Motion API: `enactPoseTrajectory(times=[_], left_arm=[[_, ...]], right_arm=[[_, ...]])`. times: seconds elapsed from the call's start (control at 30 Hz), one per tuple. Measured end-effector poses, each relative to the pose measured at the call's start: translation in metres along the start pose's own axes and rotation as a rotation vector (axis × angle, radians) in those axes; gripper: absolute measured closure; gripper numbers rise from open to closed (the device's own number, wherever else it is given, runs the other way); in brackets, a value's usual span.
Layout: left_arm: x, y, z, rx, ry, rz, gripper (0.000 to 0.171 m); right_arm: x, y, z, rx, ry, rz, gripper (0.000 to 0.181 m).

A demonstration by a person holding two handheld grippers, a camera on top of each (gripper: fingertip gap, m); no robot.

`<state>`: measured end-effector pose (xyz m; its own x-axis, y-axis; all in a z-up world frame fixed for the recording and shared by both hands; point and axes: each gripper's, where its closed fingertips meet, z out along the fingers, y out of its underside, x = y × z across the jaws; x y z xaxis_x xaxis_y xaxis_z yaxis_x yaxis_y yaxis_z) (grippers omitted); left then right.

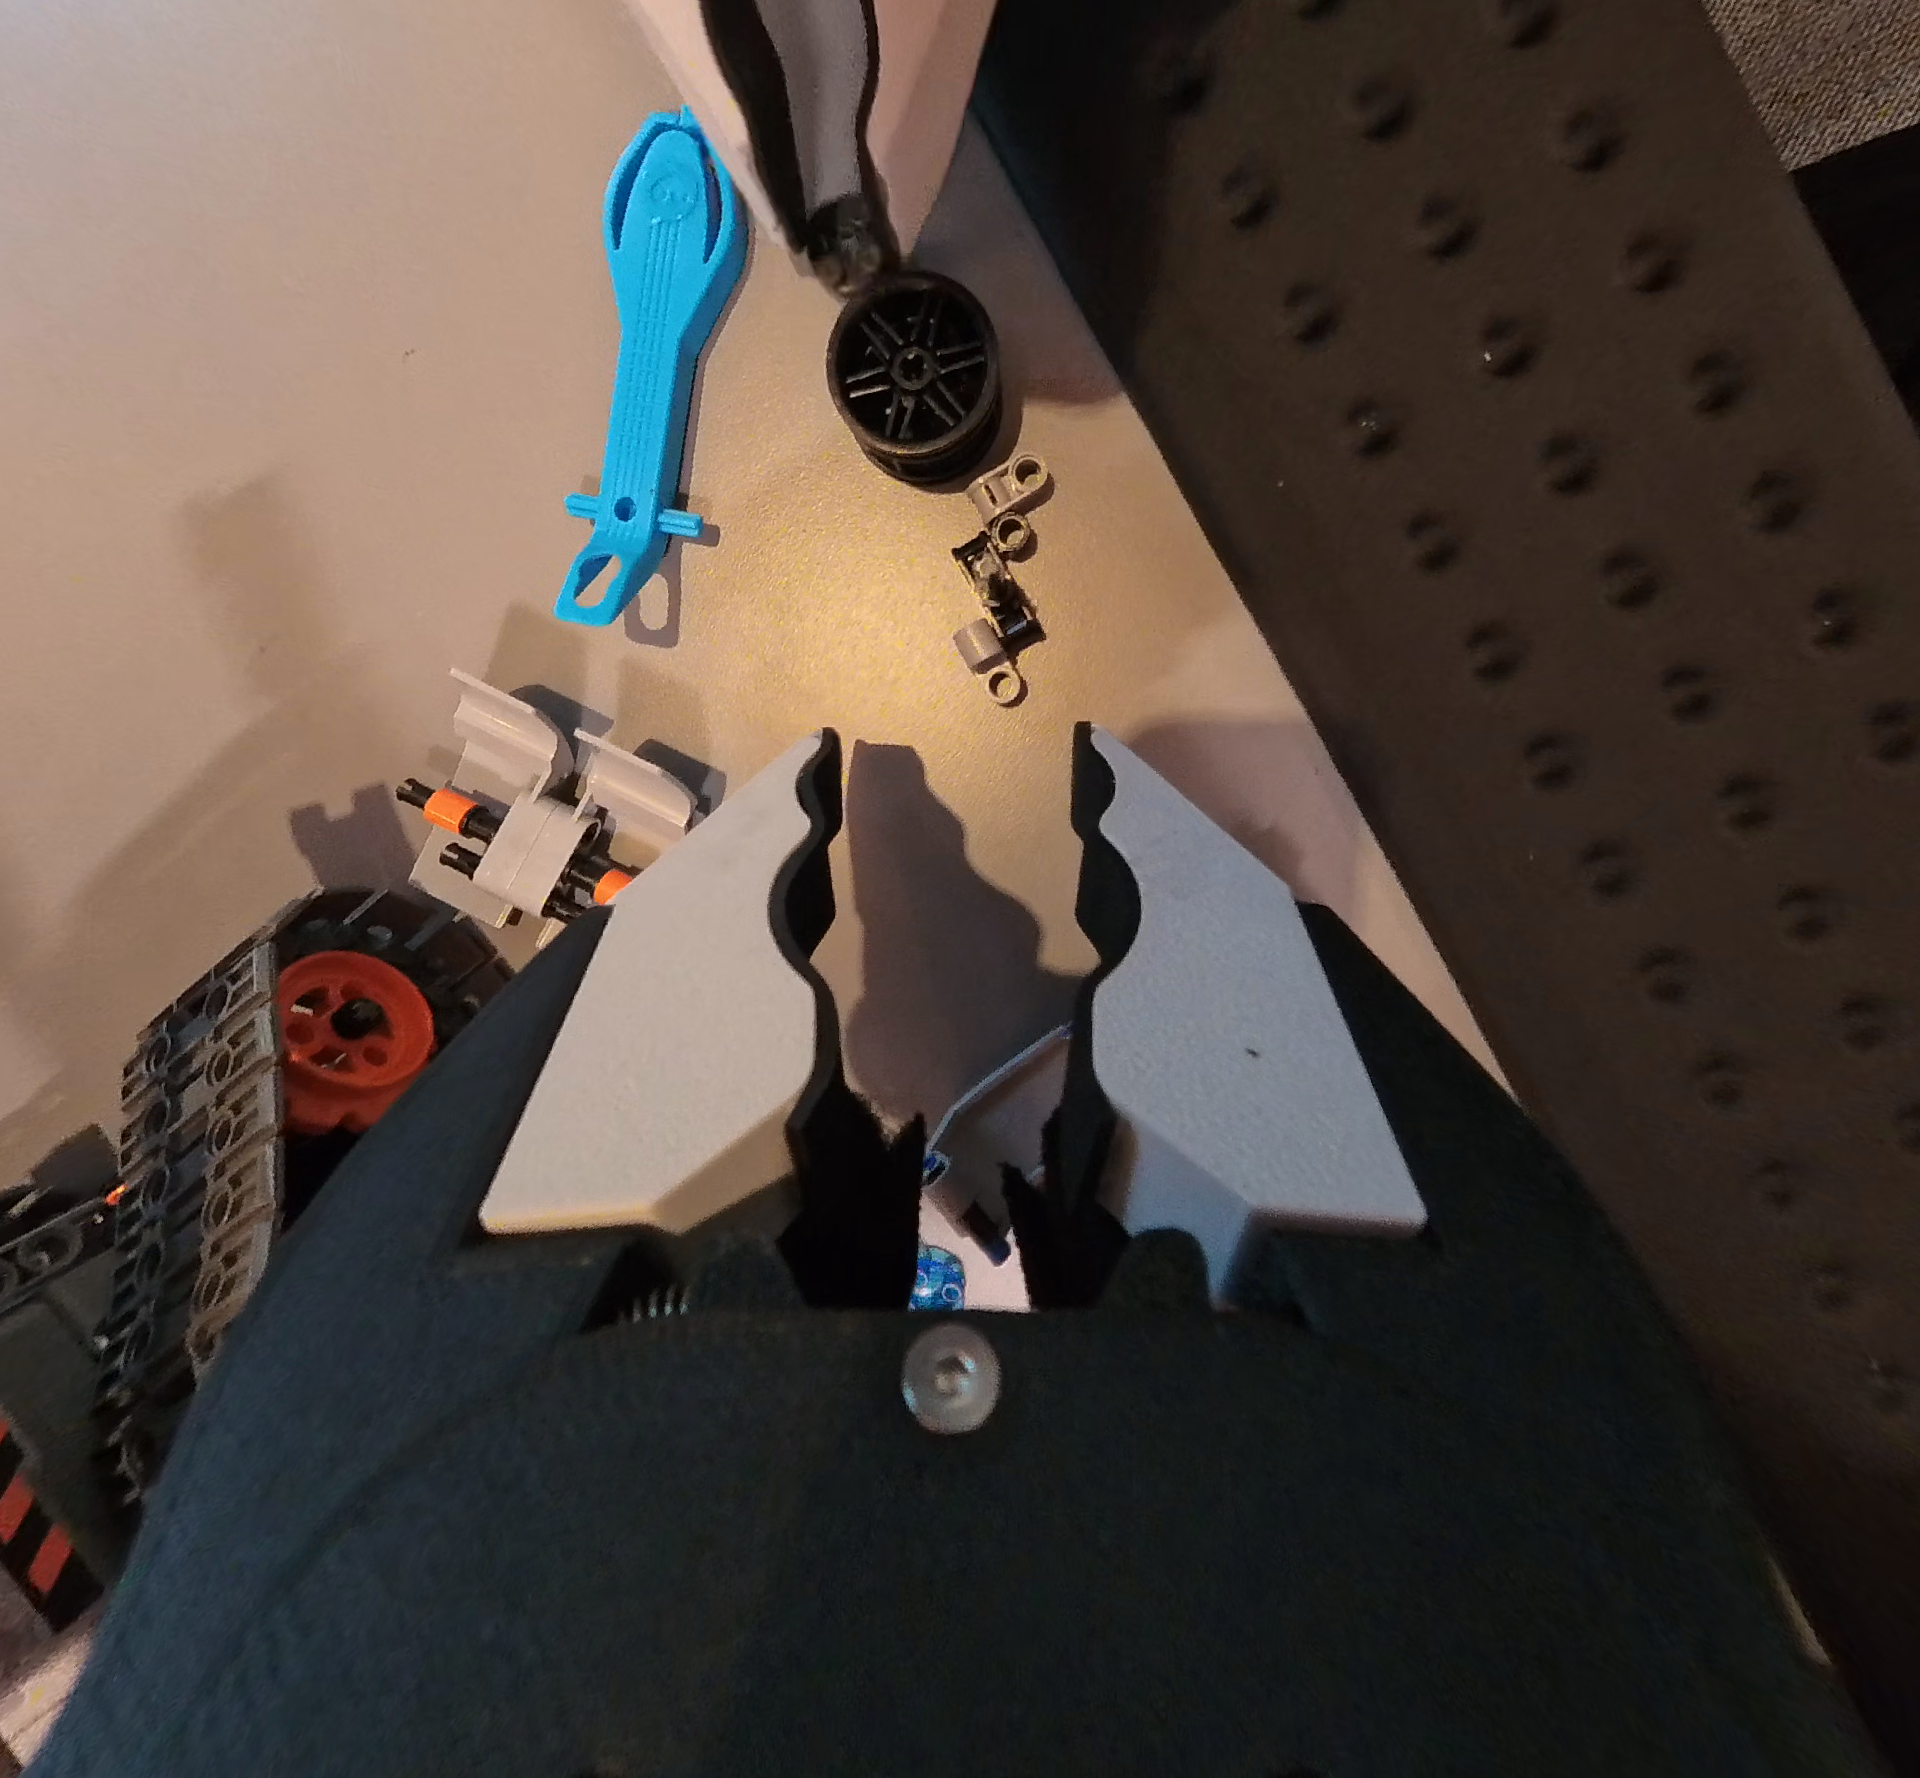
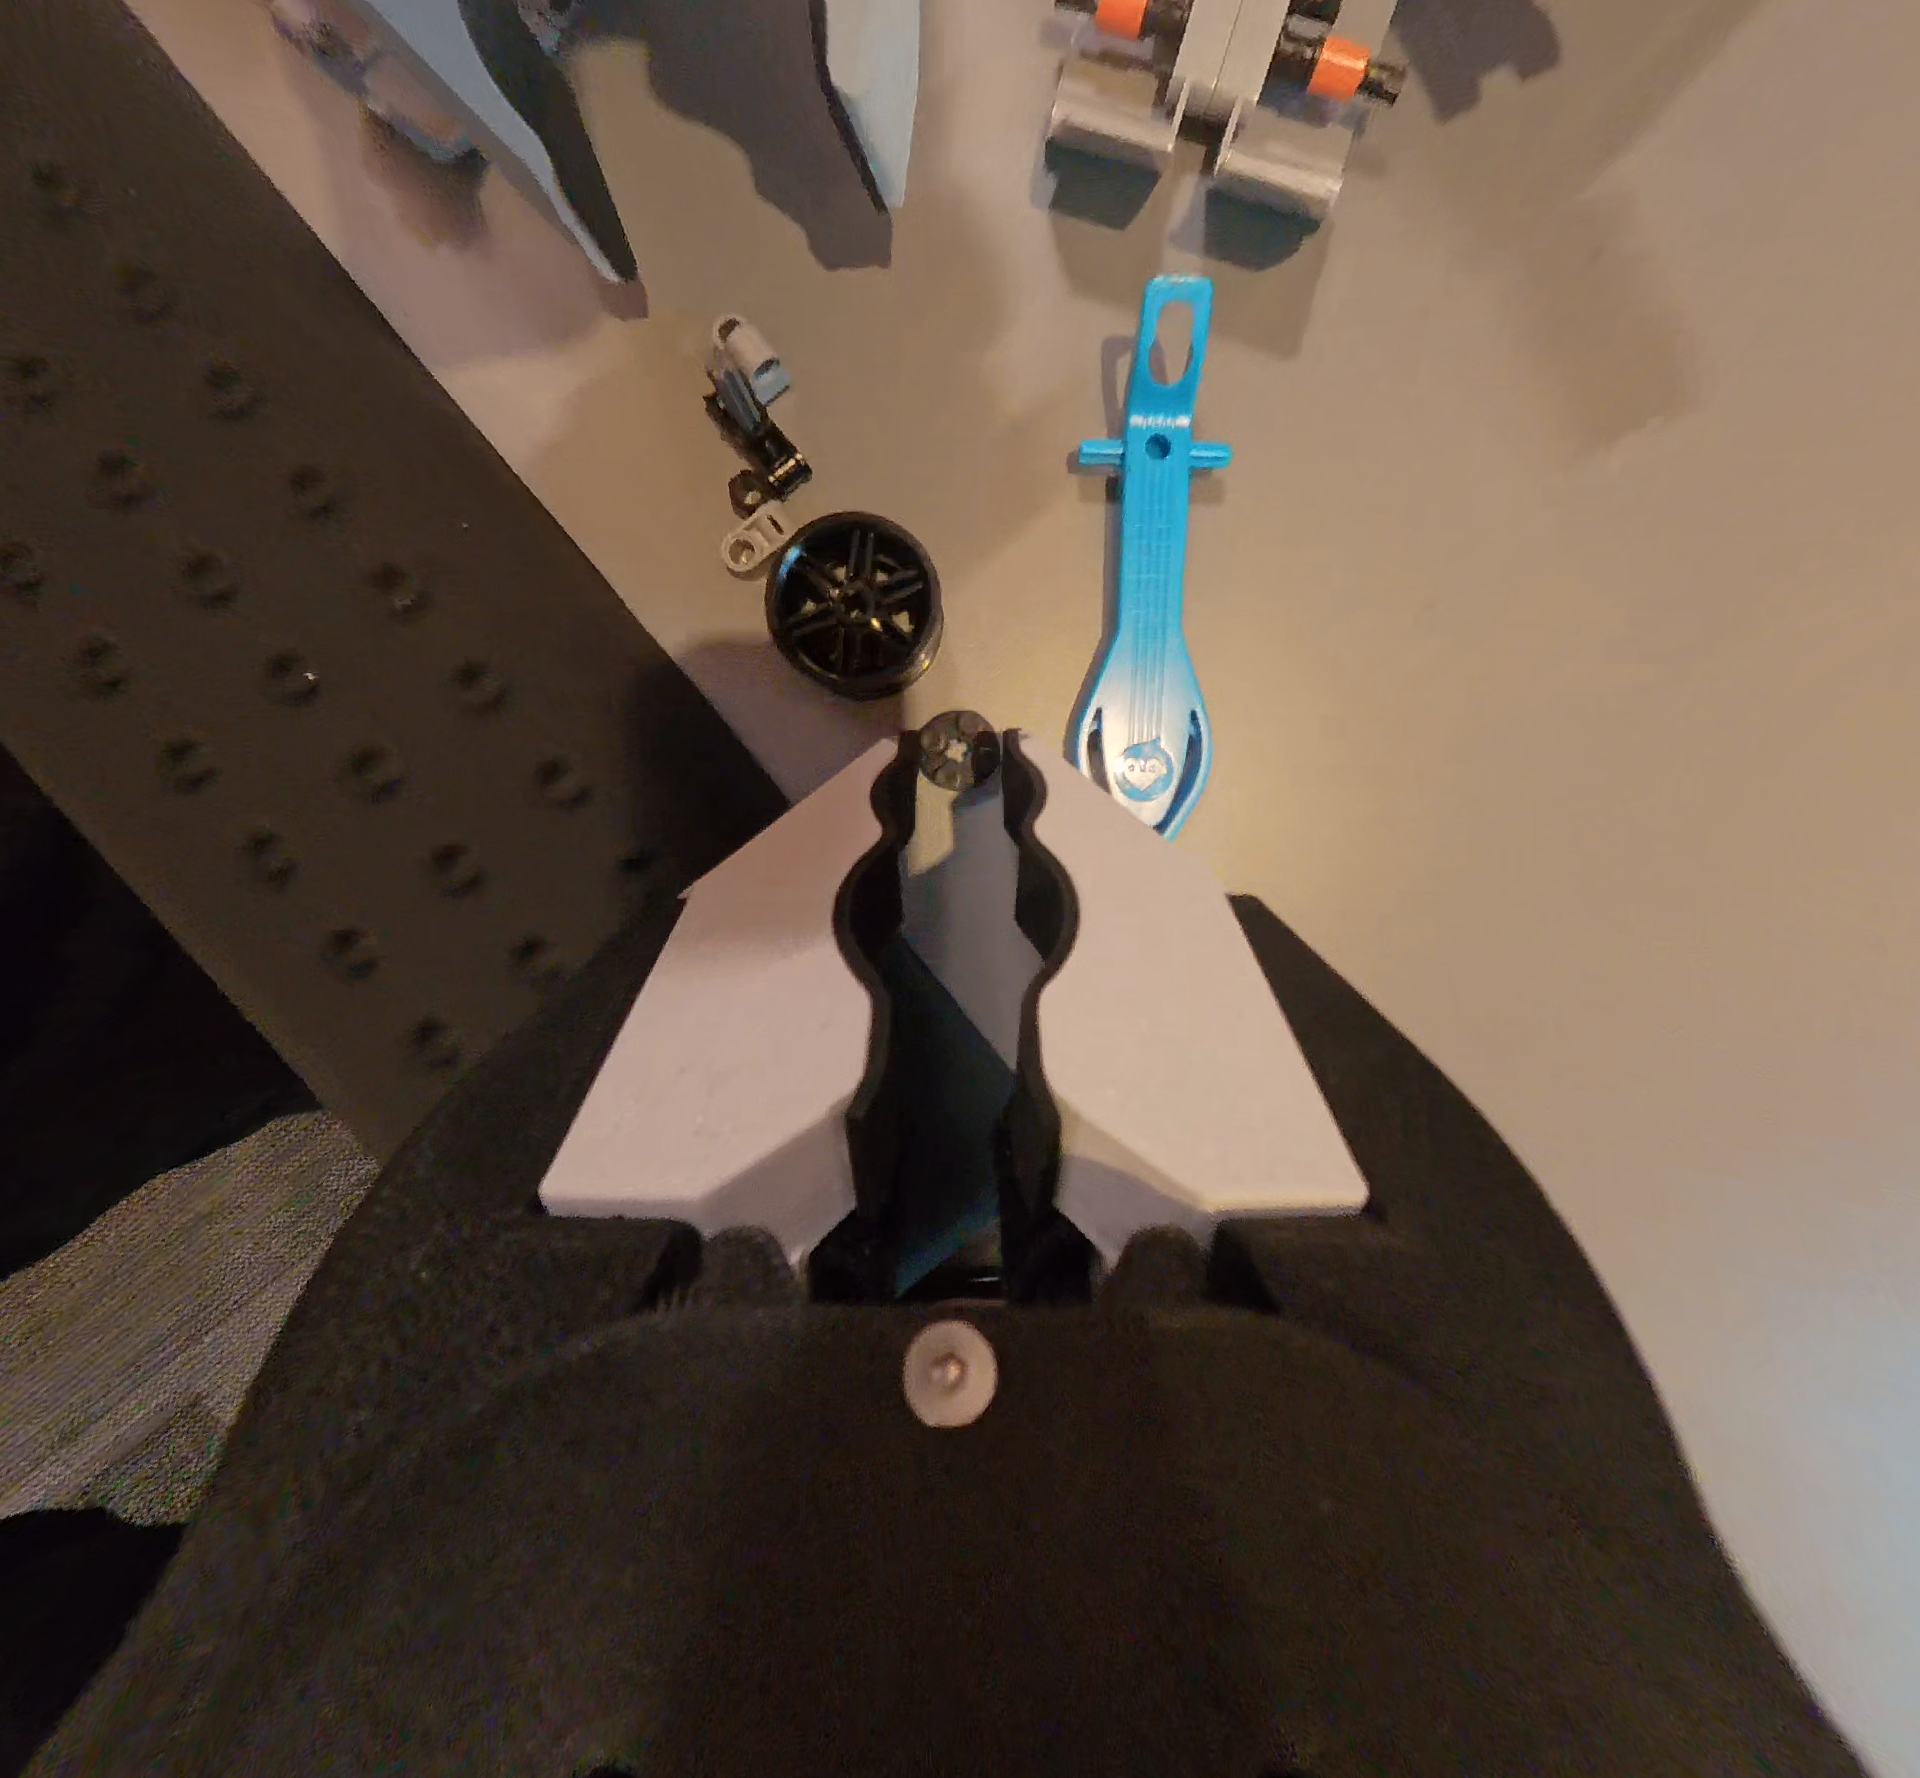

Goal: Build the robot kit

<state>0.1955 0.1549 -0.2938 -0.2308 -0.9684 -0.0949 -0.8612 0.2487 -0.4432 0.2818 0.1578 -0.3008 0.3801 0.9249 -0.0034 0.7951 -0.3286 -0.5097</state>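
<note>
My right gripper (image 2: 958, 754) is shut on a small black round piece (image 2: 956, 754) at its fingertips, just above a black spoked wheel (image 2: 854, 604) on the beige table. In the left wrist view the right gripper's tips (image 1: 847, 234) hold that piece right over the wheel (image 1: 912, 372). My left gripper (image 1: 956, 749) is open and empty, hovering near a cluster of small grey and black connector pieces (image 1: 1003, 575), which also shows in the right wrist view (image 2: 753, 440). A blue brick-separator tool (image 1: 657, 357) lies left of the wheel and shows in the right wrist view (image 2: 1148, 575).
A grey assembly with orange bushes and black pins (image 1: 551, 819) lies near a tracked vehicle model with a red hub (image 1: 353, 1027). A dark studded strip (image 1: 1507, 440) runs along the table's edge. The grey assembly also shows at the far side in the right wrist view (image 2: 1210, 76).
</note>
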Motion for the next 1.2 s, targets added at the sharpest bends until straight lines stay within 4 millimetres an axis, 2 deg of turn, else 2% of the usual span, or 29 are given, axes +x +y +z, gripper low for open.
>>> enactPoseTrajectory(times=[0.17,0.3,0.47,0.6,0.73,0.8,0.87,0.97,1.13,1.2], left_arm=[[-0.001,0.000,-0.001,0.001,-0.001,-0.002,0.130],[-0.001,0.000,-0.001,0.003,-0.002,-0.003,0.130],[-0.001,0.001,0.000,-0.001,0.000,-0.002,0.130],[-0.001,0.000,0.000,0.003,0.001,-0.001,0.130],[0.000,-0.001,0.001,0.006,-0.006,0.006,0.130],[-0.004,-0.007,-0.002,0.036,-0.041,0.018,0.130],[-0.018,-0.027,-0.014,0.139,-0.170,0.082,0.131],[-0.020,-0.054,-0.034,0.250,-0.302,0.223,0.134],[-0.010,-0.064,-0.036,0.232,-0.393,0.392,0.132],[-0.012,-0.068,-0.037,0.223,-0.452,0.432,0.139]], right_arm=[[0.000,-0.008,-0.004,0.054,0.017,-0.006,0.153],[-0.012,-0.019,-0.009,0.105,-0.025,-0.046,0.142],[-0.017,-0.022,-0.003,0.104,-0.045,-0.069,0.141],[-0.021,-0.026,0.005,0.097,-0.058,-0.082,0.149],[-0.016,-0.027,0.009,0.094,-0.031,-0.075,0.153],[-0.015,-0.033,0.002,0.146,-0.037,-0.064,0.153],[-0.018,-0.044,-0.010,0.231,-0.085,-0.036,0.153],[-0.025,-0.056,-0.027,0.338,-0.173,0.006,0.153],[-0.035,-0.077,-0.052,0.486,-0.317,0.057,0.153],[-0.041,-0.081,-0.057,0.512,-0.378,0.065,0.153]])
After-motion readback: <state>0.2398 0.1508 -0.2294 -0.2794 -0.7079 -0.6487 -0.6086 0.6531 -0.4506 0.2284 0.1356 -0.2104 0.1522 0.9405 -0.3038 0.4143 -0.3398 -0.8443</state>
